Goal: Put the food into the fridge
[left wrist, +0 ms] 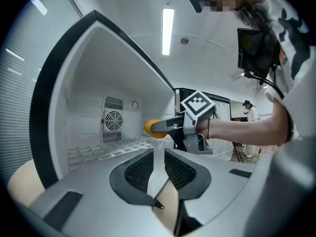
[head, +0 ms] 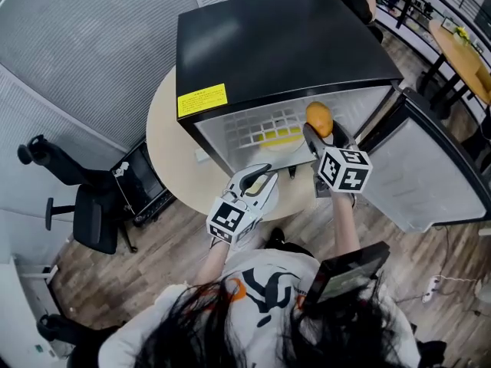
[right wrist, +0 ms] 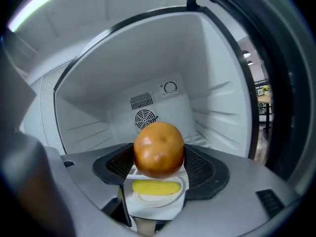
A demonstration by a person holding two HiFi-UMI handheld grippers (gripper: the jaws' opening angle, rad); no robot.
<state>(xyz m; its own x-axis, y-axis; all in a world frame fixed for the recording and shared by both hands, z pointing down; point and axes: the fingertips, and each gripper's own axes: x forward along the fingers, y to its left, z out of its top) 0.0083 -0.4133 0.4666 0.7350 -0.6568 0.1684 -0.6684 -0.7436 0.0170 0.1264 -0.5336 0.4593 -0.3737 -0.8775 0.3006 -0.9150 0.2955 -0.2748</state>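
Note:
My right gripper [head: 323,131] is shut on an orange [head: 319,117] at the mouth of the open black mini fridge [head: 276,44]. In the right gripper view the orange [right wrist: 159,149] sits between the dark pads, with the white fridge interior and its back fan behind. Below it a yellow food item [right wrist: 155,186] lies on a white plate [right wrist: 159,200] on the fridge floor. My left gripper [head: 261,176] hovers in front of the fridge, lower left of the right one, its jaws slightly open with nothing between them [left wrist: 159,154]. It sees the orange [left wrist: 150,127] too.
The fridge stands on a round beige table [head: 165,144]. Its door [head: 430,167] swings open to the right. A black office chair [head: 84,205] stands to the left on the wood floor. A wire shelf [left wrist: 113,147] lines the fridge bottom. A person [left wrist: 249,112] stands far behind.

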